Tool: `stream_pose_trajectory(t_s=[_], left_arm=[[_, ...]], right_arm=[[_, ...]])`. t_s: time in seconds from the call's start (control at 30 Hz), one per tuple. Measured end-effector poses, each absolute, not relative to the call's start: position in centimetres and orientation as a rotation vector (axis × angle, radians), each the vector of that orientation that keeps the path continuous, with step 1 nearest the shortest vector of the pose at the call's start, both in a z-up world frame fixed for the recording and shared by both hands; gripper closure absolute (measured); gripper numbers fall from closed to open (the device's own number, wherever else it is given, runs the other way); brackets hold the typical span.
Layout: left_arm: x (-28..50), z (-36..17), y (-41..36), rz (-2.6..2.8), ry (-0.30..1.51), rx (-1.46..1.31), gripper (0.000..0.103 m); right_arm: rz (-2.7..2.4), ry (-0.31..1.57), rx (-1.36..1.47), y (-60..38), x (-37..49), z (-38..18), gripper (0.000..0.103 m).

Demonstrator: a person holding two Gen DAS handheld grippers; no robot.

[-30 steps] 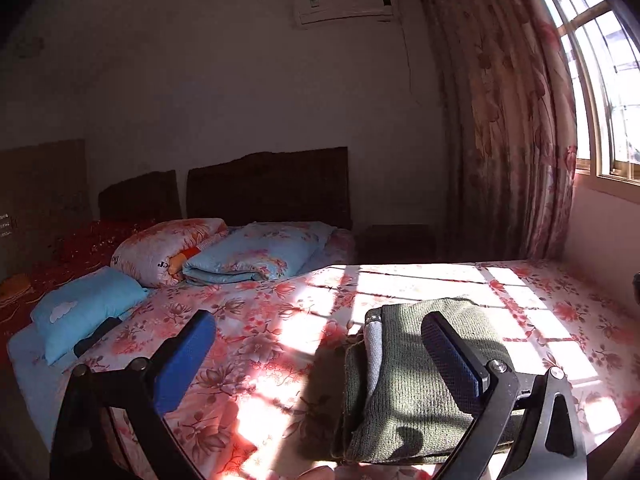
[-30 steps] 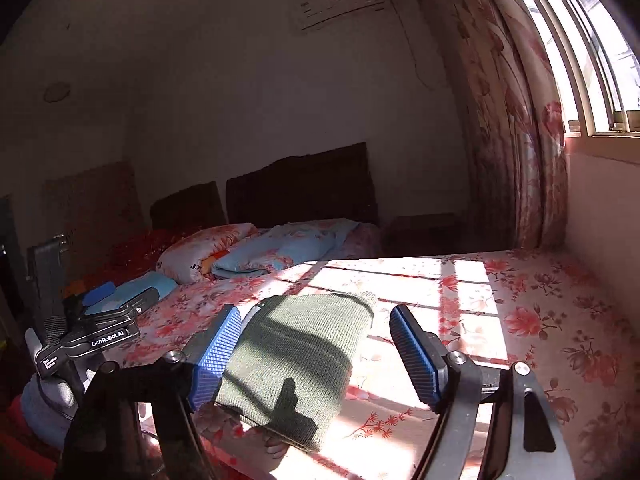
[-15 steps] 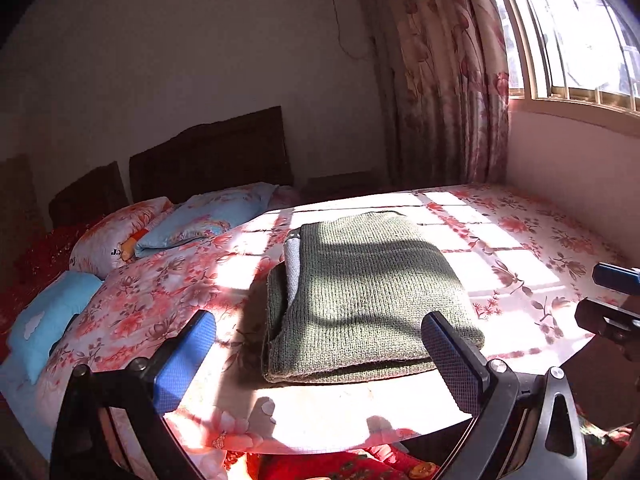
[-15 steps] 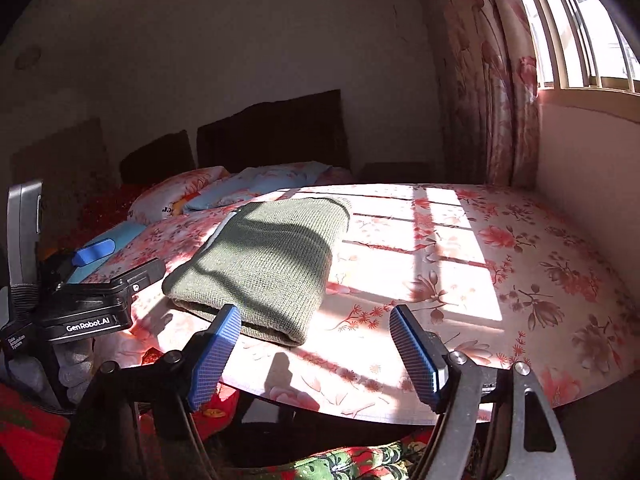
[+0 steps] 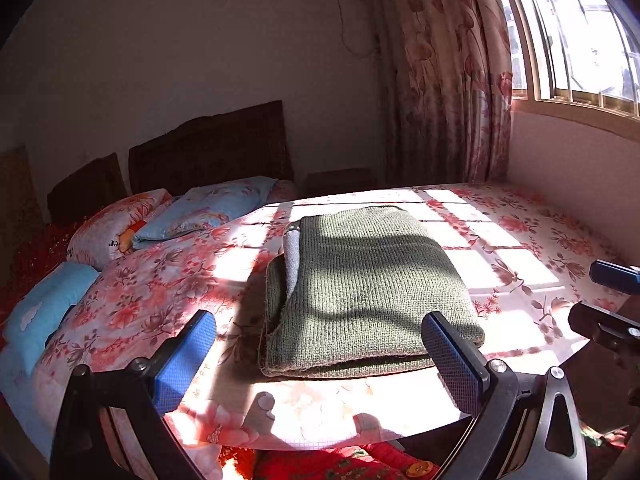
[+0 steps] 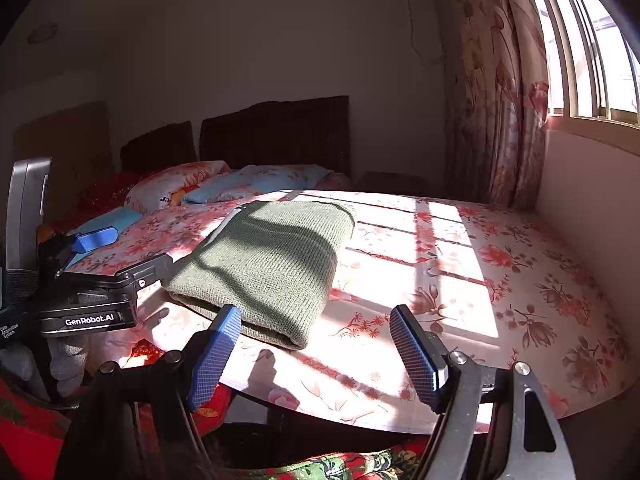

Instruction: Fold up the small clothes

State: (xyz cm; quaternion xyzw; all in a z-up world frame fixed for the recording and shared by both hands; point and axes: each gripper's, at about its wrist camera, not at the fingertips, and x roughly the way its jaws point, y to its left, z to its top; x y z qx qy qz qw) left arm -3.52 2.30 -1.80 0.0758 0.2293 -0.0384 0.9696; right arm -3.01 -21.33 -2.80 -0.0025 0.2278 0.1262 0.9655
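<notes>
The folded green knit garment (image 5: pixel 372 292) lies flat on the floral bedsheet (image 5: pixel 520 248), close to the bed's near edge, with a grey inner layer showing along its left fold. Right of the garment, sunlit sheet runs bare to the wall under the window (image 6: pixel 580 40); beyond it toward the headboard sit the pillows (image 5: pixel 200 212). The left gripper (image 5: pixel 320 360) hovers just short of the garment's near edge, jaws wide and holding nothing. The right gripper (image 6: pixel 316 352) hangs off the garment's near right corner, jaws likewise spread and apparently clear of the cloth.
</notes>
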Motion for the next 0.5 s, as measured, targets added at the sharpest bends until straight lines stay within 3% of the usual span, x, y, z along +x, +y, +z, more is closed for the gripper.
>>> stream_pose_trajectory(t_s=[0.5], left_arm=[[-3.39, -1.89, 2.53, -0.077, 0.473, 0.144, 0.0]], right_arm=[[0.253, 0.47, 0.007, -21.39, -2.78, -2.9, 0.024]])
